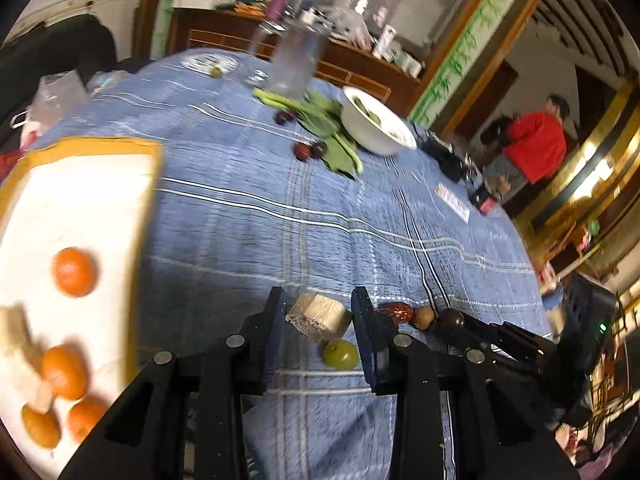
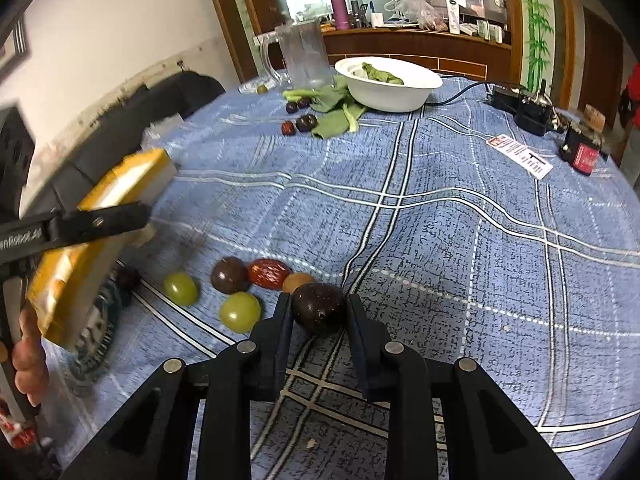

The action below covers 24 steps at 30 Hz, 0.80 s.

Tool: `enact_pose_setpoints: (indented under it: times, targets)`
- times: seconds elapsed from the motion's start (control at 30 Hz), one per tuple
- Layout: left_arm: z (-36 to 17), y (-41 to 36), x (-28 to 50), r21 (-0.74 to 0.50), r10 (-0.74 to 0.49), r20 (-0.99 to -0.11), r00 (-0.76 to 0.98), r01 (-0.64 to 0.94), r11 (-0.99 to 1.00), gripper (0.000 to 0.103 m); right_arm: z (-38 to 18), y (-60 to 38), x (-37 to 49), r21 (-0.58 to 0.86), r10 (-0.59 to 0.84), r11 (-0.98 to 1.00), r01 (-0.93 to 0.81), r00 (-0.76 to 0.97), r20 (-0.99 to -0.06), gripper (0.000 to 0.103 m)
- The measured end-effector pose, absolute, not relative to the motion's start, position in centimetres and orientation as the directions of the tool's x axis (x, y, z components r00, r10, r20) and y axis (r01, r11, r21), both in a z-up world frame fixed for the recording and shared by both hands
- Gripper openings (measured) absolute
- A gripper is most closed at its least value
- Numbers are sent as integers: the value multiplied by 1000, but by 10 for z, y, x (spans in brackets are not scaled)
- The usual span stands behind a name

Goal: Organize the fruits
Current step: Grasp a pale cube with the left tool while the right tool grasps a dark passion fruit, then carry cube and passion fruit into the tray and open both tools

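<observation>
In the left wrist view my left gripper (image 1: 319,295) is shut on a beige fibrous chunk (image 1: 318,320) just above the blue checked cloth. To its left lies a yellow-rimmed white tray (image 1: 96,184) with several oranges (image 1: 74,272) and beige pieces. A green grape (image 1: 340,354) lies under the chunk. In the right wrist view my right gripper (image 2: 319,299) is shut on a dark purple plum (image 2: 319,313) that rests on the cloth. Left of it lie two green grapes (image 2: 240,312), a dark fruit (image 2: 229,275), a red jujube (image 2: 268,273) and a brown fruit (image 2: 298,280).
At the far side stand a white bowl (image 2: 400,96) with greens in it, a glass mug (image 2: 304,56), loose leafy greens (image 2: 336,120) and a few dark fruits (image 2: 306,122). Black devices (image 2: 528,112) and a label (image 2: 520,152) lie at the right. A person in red (image 1: 536,148) stands in the doorway.
</observation>
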<state>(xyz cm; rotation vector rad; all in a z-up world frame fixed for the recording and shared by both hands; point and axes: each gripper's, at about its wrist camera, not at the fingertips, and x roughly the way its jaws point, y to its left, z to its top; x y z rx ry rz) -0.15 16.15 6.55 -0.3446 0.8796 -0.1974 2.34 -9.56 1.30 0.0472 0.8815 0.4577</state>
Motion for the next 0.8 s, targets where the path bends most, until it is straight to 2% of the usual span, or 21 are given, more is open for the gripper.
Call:
enact_pose_setpoints:
  times: [0.27,0.4,0.5,0.57,0.7,0.8]
  targets:
    - [77,215,-40,-340,-192,-700,688,-85,936,32,12,-119,30,446,553,833,-327,515,-655,28]
    - [81,245,-61,-365,-165,-681,714,-135,921,33,13,-128,27,514,584,807,-292,530,-615,28]
    - [81,263,-74,-381,-153,-674,723,-163,910,33,18,-126,21,474,538,838,-272,559,-631,28]
    - [81,273,-82,-390,-146,-668,730,-177,904,33,24,-121,15,367,428,901,-231,609,-668,28]
    - [80,291,-95,-409,-140,-654,744,-192,892,33,28,-124,7,246,265,961,-125,662,-701,28]
    - [77,305,-101,-424,-134,-650,748,-210,881,33,39,-128,2,229,236,968,-101,678,-697,28]
